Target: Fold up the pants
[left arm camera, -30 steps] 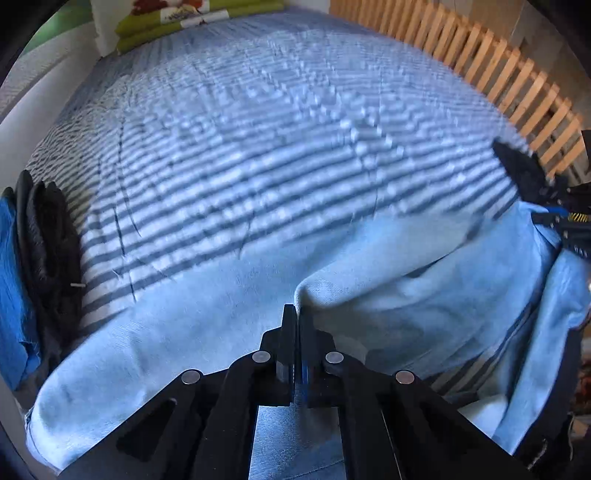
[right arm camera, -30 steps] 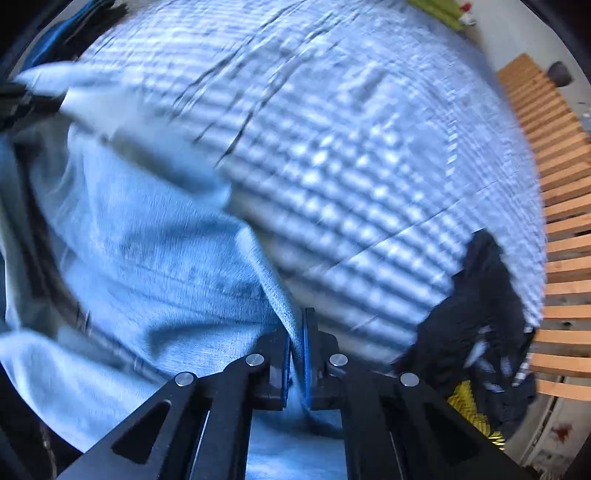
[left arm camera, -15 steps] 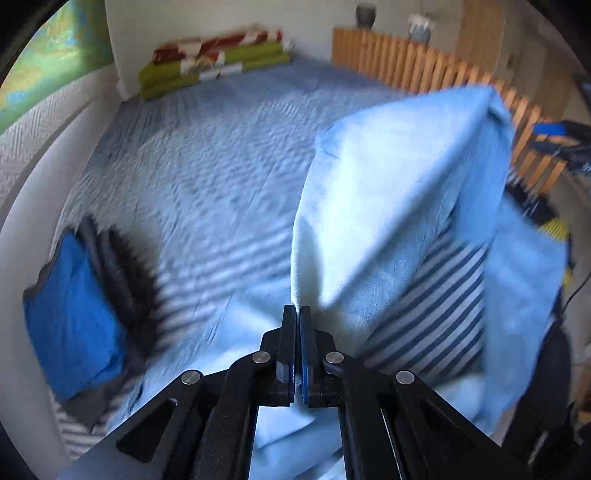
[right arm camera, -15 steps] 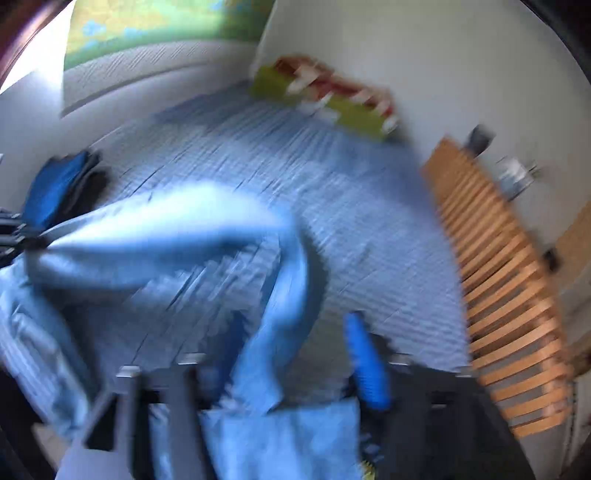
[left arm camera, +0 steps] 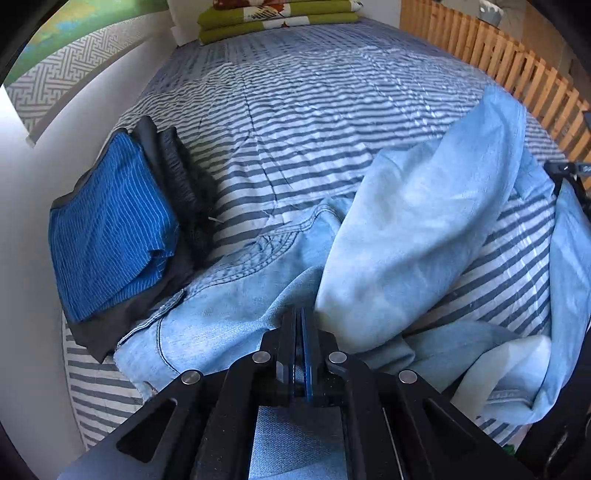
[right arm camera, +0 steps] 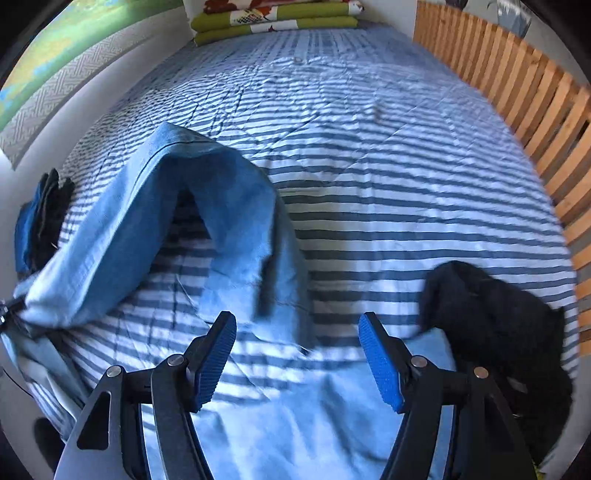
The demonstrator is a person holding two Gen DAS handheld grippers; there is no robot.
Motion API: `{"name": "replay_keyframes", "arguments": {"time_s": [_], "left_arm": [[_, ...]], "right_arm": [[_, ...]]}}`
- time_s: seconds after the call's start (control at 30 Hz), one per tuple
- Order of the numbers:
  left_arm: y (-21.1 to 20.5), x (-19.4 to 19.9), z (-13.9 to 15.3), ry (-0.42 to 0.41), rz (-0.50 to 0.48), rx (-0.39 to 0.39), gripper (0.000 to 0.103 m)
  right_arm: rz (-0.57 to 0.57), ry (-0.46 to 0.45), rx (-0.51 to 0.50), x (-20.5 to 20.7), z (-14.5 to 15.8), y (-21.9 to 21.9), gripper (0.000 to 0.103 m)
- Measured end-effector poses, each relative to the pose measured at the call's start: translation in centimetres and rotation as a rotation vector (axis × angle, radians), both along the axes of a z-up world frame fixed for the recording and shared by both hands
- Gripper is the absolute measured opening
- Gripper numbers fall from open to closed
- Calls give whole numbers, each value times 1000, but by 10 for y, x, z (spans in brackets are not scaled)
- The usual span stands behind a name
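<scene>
denim jeans [left arm camera: 236, 295] lie crumpled at the near edge of the striped bed [left arm camera: 314, 122], one leg arching up. left gripper [left arm camera: 303, 325] is pinched tight on their fabric; right gripper [right arm camera: 297, 354] stands spread, clasping nothing.

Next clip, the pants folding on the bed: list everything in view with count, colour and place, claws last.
jeans: one pair, light blue, near end of bed, one leg arched off the cover
bedcover: one, blue and white stripes, over the whole bed
folded clothes: one stack, blue on black, bed's left edge
dark garment: one, black, crumpled at right
folded blankets: one stack, green patterned, far end
slatted rail: one, wooden, right side
left claw: shut on jeans
right claw: open, blue pads, above jeans
</scene>
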State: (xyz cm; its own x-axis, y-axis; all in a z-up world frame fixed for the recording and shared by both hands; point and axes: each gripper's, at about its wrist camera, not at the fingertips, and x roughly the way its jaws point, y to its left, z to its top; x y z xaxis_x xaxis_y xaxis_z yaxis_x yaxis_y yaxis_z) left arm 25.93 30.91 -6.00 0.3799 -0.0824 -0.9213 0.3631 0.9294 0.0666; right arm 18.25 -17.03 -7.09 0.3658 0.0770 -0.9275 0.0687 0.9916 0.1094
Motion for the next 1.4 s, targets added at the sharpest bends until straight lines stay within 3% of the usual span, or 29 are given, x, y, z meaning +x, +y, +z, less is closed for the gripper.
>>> {"name": "replay_keyframes", "arguments": {"time_s": [0.07,0.1,0.17,0.2,0.23,0.37,0.47,0.5,0.53,0.57,0.63,0.73,0.93,1.0,1.07,1.1,1.17,1.3,1.4], "left_arm": [[-1,0,11,-2,15,-54,8],[-4,-1,18,-7,19,-93,17],[-19,-4,30,-13,-21,-162,42],[-33,-5,33,-19,-58,-170,60],[-48,-4,32,-23,-98,-165,67],[-120,6,9,-2,-224,-135,67],[-171,18,-31,10,-310,-44,63],[-184,23,-47,34,-326,-26,33],[-193,29,-61,85,-329,-29,1],[-199,35,-72,133,-322,-48,1],[-207,38,-76,143,-315,-91,1],[-231,36,-56,118,-348,-163,1],[-338,16,-13,7,-497,-251,1],[-376,14,-15,27,-518,-289,4],[-400,13,-20,94,-514,-301,13],[-401,11,-19,103,-506,-327,16],[-391,5,-9,102,-507,-356,17],[-321,-10,25,35,-451,-334,17],[-238,-19,48,-20,-302,-307,25]], "right_arm": [[15,9,-64,15,-19,11,65],[14,18,-98,23,-26,15,65],[-12,57,-128,39,-46,15,65],[-27,73,-125,45,-52,14,65],[-44,85,-116,51,-58,12,65],[-79,118,-65,61,-73,8,63],[-50,118,-103,61,-68,13,32],[-36,112,-151,62,-62,16,14],[-23,101,-183,62,-55,17,10],[-23,73,-237,63,-44,18,8],[-24,-14,-386,65,-15,17,6],[-64,-180,-576,64,45,-4,6],[-338,-307,-666,39,134,-120,6],[-386,-256,-686,25,128,-156,7],[-372,-86,-632,21,95,-192,12],[-375,-12,-597,12,79,-205,20],[-337,71,-557,-9,56,-214,21],[-263,59,-511,-55,52,-198,23],[-204,-16,-428,-69,65,-163,24]]}}
